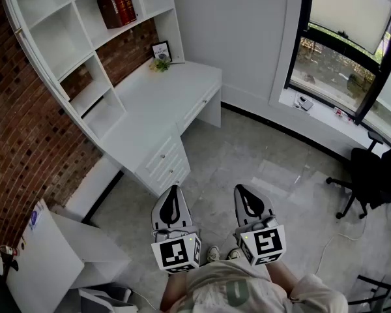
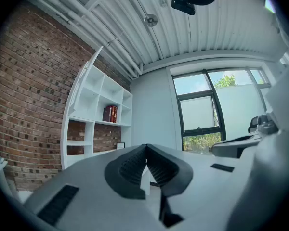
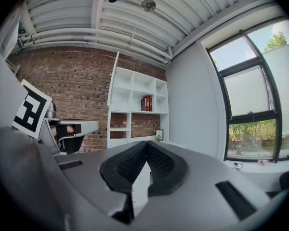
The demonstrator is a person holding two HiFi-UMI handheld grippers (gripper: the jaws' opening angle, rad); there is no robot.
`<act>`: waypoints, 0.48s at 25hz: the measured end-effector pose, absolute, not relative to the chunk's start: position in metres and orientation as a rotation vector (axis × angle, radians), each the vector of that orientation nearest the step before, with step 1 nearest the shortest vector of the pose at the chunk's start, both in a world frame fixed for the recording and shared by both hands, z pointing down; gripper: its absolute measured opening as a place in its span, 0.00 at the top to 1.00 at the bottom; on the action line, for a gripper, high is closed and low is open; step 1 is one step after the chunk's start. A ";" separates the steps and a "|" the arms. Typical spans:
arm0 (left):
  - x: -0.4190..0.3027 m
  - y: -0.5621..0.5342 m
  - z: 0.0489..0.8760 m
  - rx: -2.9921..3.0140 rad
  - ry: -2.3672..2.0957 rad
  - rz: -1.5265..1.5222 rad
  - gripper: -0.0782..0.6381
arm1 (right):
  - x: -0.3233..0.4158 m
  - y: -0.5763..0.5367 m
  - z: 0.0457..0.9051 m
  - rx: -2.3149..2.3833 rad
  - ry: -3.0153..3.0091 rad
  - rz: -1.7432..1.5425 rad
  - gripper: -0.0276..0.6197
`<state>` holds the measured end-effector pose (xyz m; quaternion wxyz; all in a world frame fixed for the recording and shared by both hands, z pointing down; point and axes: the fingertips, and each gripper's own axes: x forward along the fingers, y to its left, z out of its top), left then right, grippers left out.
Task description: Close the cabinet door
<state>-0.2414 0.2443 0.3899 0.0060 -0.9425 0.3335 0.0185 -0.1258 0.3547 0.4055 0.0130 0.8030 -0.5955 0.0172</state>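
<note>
A low white cabinet [image 1: 94,248] stands at the lower left of the head view, by the brick wall. Its white door [image 1: 45,263] hangs swung out toward me. Both grippers are held side by side over the floor in front of my body, well to the right of that door and apart from it. My left gripper [image 1: 173,193] is shut with nothing between its jaws, and its tips meet in the left gripper view [image 2: 146,147]. My right gripper [image 1: 243,191] is also shut and empty, tips touching in the right gripper view [image 3: 145,144].
A white desk [image 1: 163,93] with drawers [image 1: 166,165] and an open shelf unit [image 1: 65,38] runs along the brick wall, with red books [image 1: 117,6] and a small picture frame [image 1: 161,49]. A black office chair [image 1: 371,175] stands at the right under the window [image 1: 342,51].
</note>
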 end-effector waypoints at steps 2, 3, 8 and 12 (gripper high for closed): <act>-0.244 0.242 0.392 -2.952 1.046 0.052 0.87 | -0.129 0.352 0.408 2.496 -1.857 0.058 0.93; -0.245 0.241 0.392 -2.953 1.046 0.049 0.87 | -0.130 0.351 0.410 2.494 -1.857 0.061 0.93; -0.252 0.233 0.395 -2.955 1.052 0.053 0.87 | -0.140 0.338 0.409 2.469 -1.868 0.055 0.93; -0.254 0.221 0.402 -2.983 1.037 0.008 0.87 | -0.144 0.328 0.410 2.488 -1.885 0.052 0.93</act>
